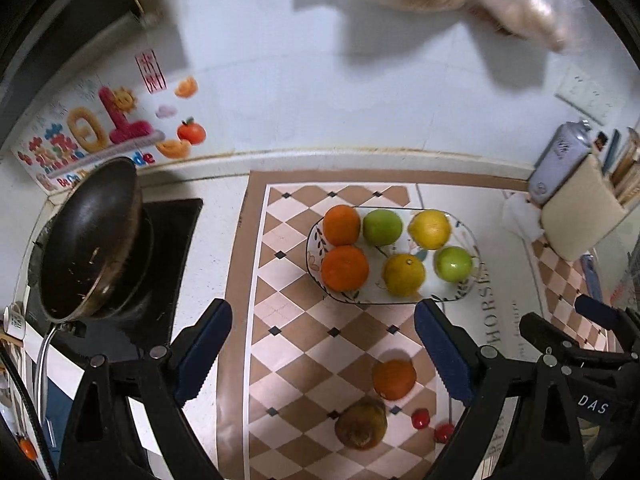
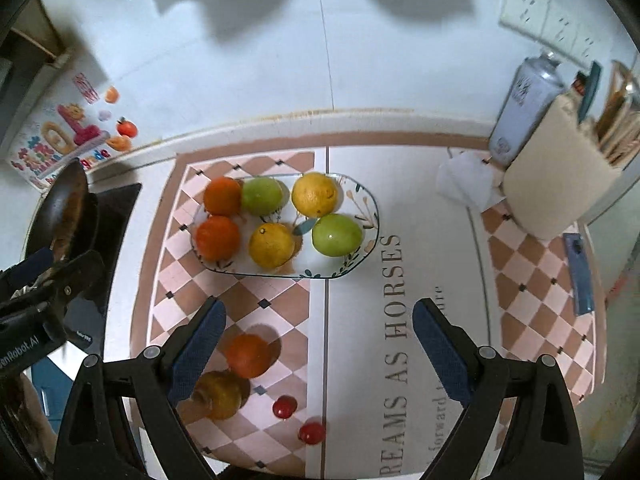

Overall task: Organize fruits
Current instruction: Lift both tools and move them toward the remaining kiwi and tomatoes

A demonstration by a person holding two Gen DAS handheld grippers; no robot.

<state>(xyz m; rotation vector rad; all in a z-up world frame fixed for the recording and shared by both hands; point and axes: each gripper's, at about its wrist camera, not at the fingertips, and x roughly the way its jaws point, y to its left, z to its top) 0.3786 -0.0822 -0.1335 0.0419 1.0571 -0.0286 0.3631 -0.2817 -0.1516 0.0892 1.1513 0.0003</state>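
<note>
Six fruits fill the plate [image 2: 362, 240]; four lie loose on the mat [image 2: 280, 312]: an orange [image 2: 249, 355], a brownish fruit [image 2: 219, 394] touching it, two red ones [image 2: 285, 407]. I hold both the left gripper [image 1: 323, 354] and right gripper [image 2: 319, 350] spread, empty. Risks: round fruit rolls if nudged; red ones slip from wide pads; the crowded plate may shed fruit when I add one.
</note>
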